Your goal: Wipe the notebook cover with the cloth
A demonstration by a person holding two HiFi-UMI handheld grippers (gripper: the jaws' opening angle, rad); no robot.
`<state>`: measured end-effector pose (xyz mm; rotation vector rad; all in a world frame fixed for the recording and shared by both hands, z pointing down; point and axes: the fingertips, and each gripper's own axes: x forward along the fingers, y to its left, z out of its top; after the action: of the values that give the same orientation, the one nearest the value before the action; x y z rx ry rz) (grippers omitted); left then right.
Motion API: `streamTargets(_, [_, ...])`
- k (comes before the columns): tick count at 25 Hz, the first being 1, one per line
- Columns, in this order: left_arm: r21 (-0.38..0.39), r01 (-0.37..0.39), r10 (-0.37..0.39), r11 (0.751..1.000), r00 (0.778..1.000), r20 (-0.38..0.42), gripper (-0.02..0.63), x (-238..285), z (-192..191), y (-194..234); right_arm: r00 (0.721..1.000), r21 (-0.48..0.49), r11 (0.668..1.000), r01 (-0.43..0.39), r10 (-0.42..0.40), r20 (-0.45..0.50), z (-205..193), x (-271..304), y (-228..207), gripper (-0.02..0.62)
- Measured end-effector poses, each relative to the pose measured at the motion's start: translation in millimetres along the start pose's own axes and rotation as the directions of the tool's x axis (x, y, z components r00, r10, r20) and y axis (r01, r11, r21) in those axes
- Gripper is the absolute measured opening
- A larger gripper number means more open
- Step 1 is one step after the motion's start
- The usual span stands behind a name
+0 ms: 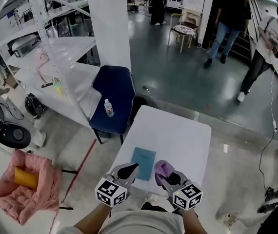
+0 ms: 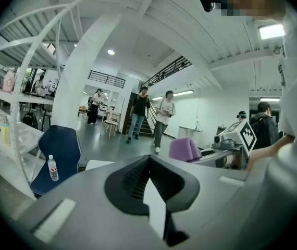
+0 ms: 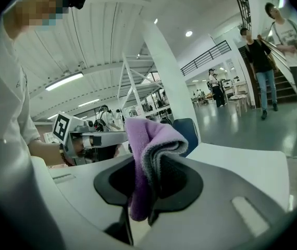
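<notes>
A blue notebook lies flat on the white table, near its front edge. My left gripper is shut with nothing in it, its tip just left of the notebook's near corner. My right gripper is shut on a folded purple cloth, held just right of the notebook. In the right gripper view the cloth bulges up out of the jaws of that gripper. The left gripper view shows its own gripper with the jaws pressed together, and the cloth off to the right. Neither gripper view shows the notebook.
A dark blue chair with a water bottle on its seat stands at the table's far left corner. White shelving and a pillar lie beyond. A pink chair is at the left. People walk at the back right.
</notes>
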<state>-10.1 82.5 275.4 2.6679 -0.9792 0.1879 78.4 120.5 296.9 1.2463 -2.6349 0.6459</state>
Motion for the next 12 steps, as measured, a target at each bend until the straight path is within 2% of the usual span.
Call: streamTargets(12, [-0.012, -0.074, 0.074, 0.997, 0.997, 0.003, 0.000, 49.0, 13.3, 16.6, 0.996, -0.019, 0.997, -0.080, 0.079, -0.029, 22.8, 19.4, -51.5, 0.107])
